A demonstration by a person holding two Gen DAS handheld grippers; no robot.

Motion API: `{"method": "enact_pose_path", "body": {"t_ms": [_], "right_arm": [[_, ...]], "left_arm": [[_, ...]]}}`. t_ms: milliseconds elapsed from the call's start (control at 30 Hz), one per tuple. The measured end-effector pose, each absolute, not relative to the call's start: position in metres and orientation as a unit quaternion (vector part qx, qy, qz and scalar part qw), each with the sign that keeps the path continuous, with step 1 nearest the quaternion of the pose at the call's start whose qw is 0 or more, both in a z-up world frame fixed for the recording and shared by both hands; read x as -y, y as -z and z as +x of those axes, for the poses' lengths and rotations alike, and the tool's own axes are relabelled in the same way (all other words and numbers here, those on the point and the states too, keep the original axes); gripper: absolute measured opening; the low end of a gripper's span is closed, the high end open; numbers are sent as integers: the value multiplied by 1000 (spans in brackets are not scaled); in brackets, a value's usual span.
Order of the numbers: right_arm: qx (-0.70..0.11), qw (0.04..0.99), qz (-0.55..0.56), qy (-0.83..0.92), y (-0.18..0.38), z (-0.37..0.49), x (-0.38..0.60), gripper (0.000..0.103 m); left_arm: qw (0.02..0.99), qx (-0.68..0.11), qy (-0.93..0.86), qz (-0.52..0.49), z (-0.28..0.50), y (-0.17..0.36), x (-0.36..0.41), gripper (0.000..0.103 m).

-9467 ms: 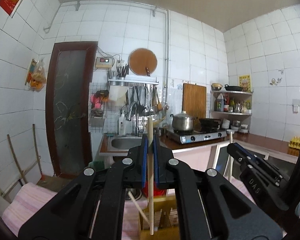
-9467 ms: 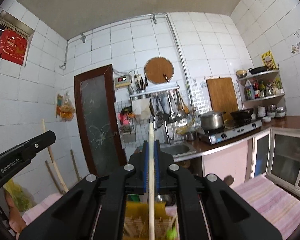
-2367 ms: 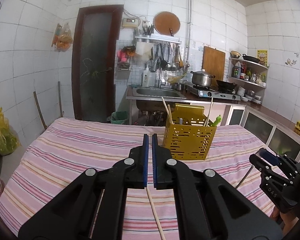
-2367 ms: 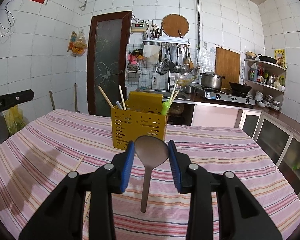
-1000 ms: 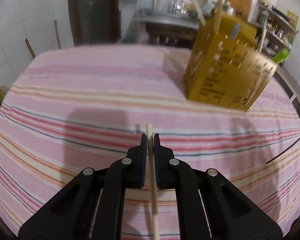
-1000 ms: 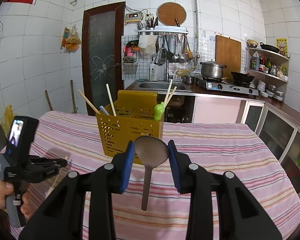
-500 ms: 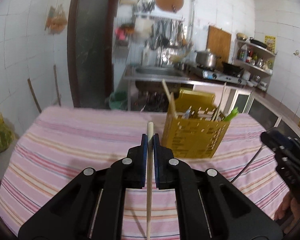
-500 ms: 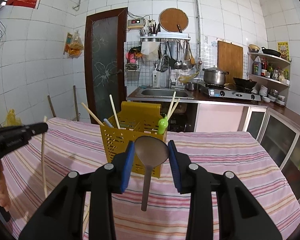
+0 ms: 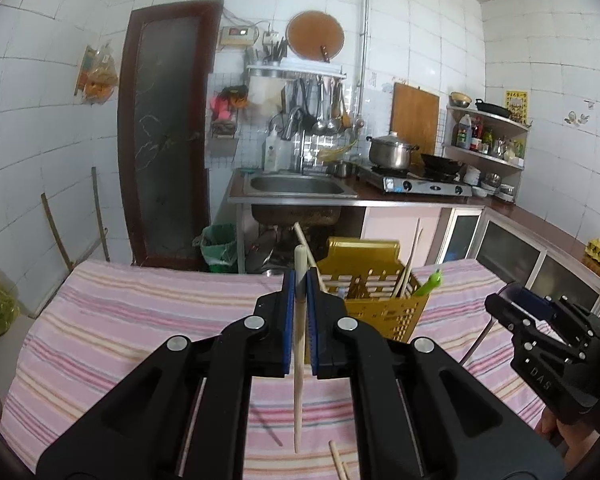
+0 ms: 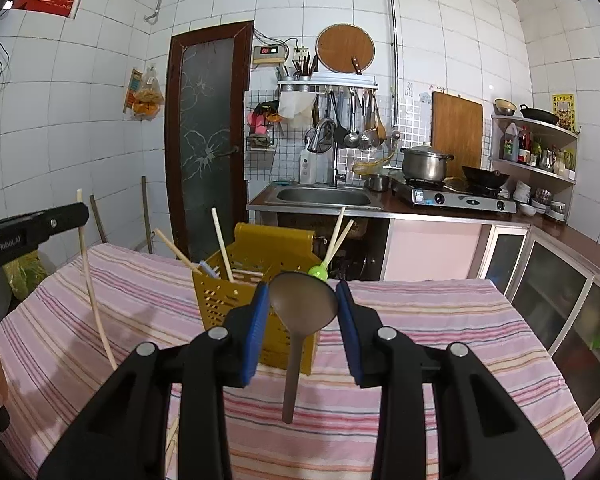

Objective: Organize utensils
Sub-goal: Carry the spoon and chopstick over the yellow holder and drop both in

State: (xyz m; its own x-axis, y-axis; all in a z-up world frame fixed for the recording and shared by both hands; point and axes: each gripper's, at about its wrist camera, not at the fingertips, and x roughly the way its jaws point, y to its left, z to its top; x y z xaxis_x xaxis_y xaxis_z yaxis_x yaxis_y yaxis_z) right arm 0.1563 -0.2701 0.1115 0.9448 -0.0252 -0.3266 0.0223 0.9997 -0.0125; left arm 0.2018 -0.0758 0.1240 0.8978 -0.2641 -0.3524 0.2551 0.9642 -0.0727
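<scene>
On the far left of the right wrist view, the left gripper (image 10: 66,216) bears the white lettering "GenRobot.AI" on its black body. Its fingers are pressed together on a pale wooden chopstick (image 10: 92,288), a thin round stick held upright above the table (image 10: 440,320), which is covered in a pink striped cloth. In the left wrist view the same chopstick (image 9: 299,344) runs between the blue-padded fingers (image 9: 287,320), its blunt top poking out above them and its narrow end hanging clear of the cloth. Another chopstick end (image 9: 337,462) lies on the cloth at the bottom of that view.

At the middle of the table stands the yellow plastic utensil holder (image 10: 236,300), a box with perforated walls and a tall back panel. Several wooden chopsticks and a green-tipped utensil (image 10: 319,271) lean inside it.

Just in front of the holder, the right gripper (image 10: 303,320) has its fingers parted wide enough to clamp the oval bowl of a smooth brown spoon (image 10: 300,312); the handle hangs straight down over the cloth. In the left wrist view the right gripper (image 9: 540,332) shows the letters "DAS".
</scene>
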Motion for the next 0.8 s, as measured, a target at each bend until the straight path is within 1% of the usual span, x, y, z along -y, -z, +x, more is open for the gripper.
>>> {"method": "enact_pose_path", "body": {"t_ms": [133,300,467,533,667,800], "right_arm": [[-147,989,0,8,-132,160,272,34],[-117,993,-14,8,-171,178,269,34],[-108,994,-3,6,-200,207,273,34],[-110,994,0,8,-206,223,276,34],[-119,993,5,6,-199,248,276,34],[-139,990,7,4,-177,275,276,34]], "left_arm": [[975,-163,148,-13,206,-145,85,5],[973,-140,179,-37,221,-189,96,5],[973,-112,193,-57,249,-233,113,5],[974,-105,191,-62,262,-241,120,5],[977,-98,180,-58,296,-240,134,5],[978,-115,171,-46,337,-206,148,5]]}}
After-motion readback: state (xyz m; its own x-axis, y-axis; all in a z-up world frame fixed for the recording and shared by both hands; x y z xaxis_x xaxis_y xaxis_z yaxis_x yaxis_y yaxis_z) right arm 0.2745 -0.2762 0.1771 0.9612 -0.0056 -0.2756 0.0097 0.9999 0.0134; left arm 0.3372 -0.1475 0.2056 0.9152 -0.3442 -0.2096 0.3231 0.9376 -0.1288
